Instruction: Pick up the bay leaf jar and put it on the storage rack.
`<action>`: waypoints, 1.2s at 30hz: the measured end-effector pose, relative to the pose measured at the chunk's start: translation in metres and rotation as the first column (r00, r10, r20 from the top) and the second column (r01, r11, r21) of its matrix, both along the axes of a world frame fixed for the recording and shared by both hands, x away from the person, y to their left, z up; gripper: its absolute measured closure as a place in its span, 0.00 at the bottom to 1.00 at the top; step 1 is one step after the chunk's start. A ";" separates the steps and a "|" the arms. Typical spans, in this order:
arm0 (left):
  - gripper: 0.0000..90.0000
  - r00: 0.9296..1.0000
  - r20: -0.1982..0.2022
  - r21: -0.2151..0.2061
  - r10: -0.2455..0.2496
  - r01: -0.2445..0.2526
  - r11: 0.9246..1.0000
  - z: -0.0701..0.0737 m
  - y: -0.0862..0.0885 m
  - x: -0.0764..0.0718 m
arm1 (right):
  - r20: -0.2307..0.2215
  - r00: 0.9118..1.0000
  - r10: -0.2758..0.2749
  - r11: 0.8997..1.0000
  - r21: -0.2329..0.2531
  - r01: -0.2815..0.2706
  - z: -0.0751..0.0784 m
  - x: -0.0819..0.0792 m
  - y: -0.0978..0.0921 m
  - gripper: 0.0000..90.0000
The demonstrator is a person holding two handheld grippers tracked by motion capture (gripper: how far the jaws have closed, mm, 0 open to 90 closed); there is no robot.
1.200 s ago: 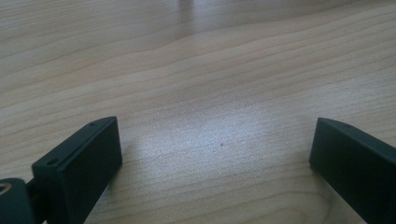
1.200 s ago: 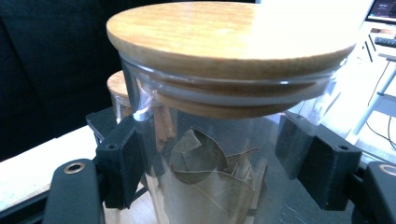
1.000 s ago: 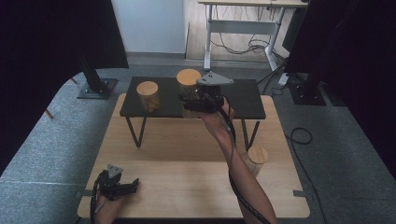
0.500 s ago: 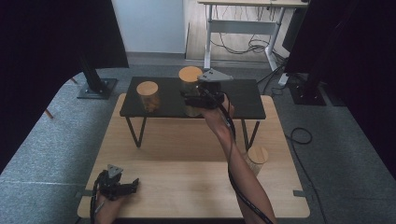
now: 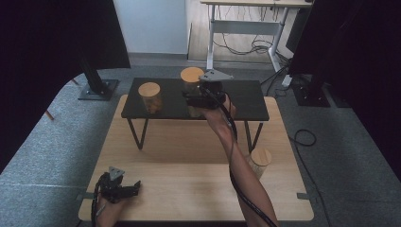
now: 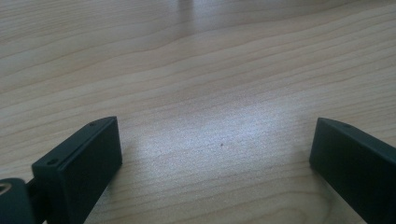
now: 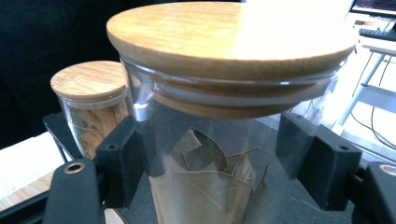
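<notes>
A glass jar with a wooden lid point(image 7: 229, 37) and dried leaves inside stands between the jaws of my right gripper point(image 7: 208, 163), which is shut on its glass body. In the high view this jar point(image 5: 191, 75) is over the back of a low black shelf point(image 5: 246, 97), with the right gripper point(image 5: 198, 100) at its side. Whether its base touches the shelf is hidden. A second lidded jar point(image 5: 149, 94) stands on the shelf's left part and shows behind in the right gripper view point(image 7: 91, 100). My left gripper point(image 5: 124, 188) rests open on the wooden table point(image 6: 196, 84) at the front left, nothing between its jaws.
A third lidded jar point(image 5: 260, 160) stands on the wooden table point(image 5: 189, 189) at the right, beside my right forearm. The shelf stands on thin metal legs across the table's back half. Grey carpet, a stand base point(image 5: 97, 89) and a desk with cables lie beyond.
The right gripper and its jar have shifted slightly toward the back of the shelf. The left gripper has stayed still.
</notes>
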State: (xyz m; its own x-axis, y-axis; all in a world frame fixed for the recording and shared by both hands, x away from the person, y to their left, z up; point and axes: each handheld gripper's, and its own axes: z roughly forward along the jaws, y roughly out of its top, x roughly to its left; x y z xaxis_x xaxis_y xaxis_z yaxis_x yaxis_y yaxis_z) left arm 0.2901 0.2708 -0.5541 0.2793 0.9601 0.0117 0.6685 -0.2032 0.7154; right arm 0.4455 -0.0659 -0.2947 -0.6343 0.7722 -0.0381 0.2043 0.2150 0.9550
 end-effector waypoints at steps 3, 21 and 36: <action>0.02 1.000 0.000 0.000 -0.001 0.001 1.000 0.000 0.000 0.000 | -0.006 1.000 -0.002 1.000 0.012 0.002 -0.001 0.002 -0.001 0.29; 0.02 1.000 -0.002 0.001 0.000 0.000 1.000 0.000 0.000 0.000 | -0.039 0.999 -0.001 0.999 0.044 0.003 -0.003 0.007 -0.004 0.11; 0.02 1.000 -0.002 0.001 0.000 0.000 1.000 0.000 0.000 0.000 | -0.018 1.000 -0.001 0.999 0.049 0.002 -0.005 0.004 -0.010 0.08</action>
State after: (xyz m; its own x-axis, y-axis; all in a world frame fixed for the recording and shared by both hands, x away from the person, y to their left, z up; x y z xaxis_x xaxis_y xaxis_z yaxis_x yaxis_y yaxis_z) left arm 0.2900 0.2708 -0.5540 0.2796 0.9601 0.0123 0.6699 -0.2042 0.7138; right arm 0.4495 -0.0755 -0.2999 -0.6336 0.7736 0.0110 0.2218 0.1680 0.9605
